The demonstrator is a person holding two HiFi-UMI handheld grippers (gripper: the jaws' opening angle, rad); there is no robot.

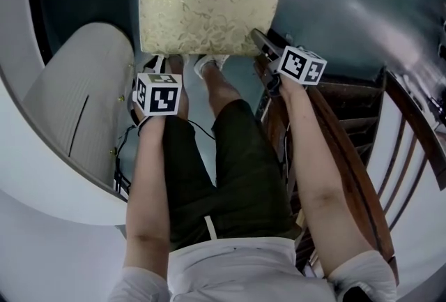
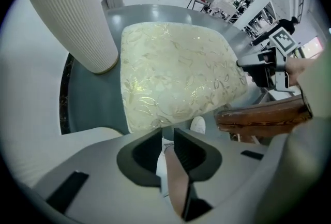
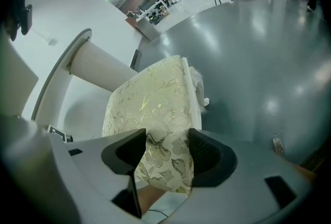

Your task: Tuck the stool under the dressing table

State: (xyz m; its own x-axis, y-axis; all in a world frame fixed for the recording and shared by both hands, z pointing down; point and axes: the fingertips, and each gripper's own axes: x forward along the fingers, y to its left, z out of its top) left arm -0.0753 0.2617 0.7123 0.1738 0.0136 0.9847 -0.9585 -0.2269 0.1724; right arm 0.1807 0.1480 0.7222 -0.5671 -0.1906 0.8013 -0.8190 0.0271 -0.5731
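The right hand-held gripper (image 3: pixel 166 139) clamps the near corner of the stool (image 1: pixel 209 8), likely to push it. The left hand-held gripper (image 2: pixel 167 137) hangs narrow and empty. The stool stands on the floor (image 1: pixel 334 14) beside a fluted pedestal (image 2: pixel 72 16).

- stool (image 1: pixel 205 8): one, with a cream cushion in a gold leaf pattern.
- Tools: two, the left tool (image 2: pixel 165 137) and the right tool (image 3: pixel 164 153).
- Marker cubes: two, a left cube (image 1: pixel 159 93) and a right cube (image 1: pixel 302 65).
- fluted white column (image 2: pixel 72 16): one.
- brown wooden frame (image 1: pixel 348 147): one; several slats, too blurred to count.
- Bare forearms: two, the left forearm (image 1: pixel 150 182) and the right forearm (image 1: pixel 320 154).
- white shoe (image 1: pixel 208 65): one plainly seen.
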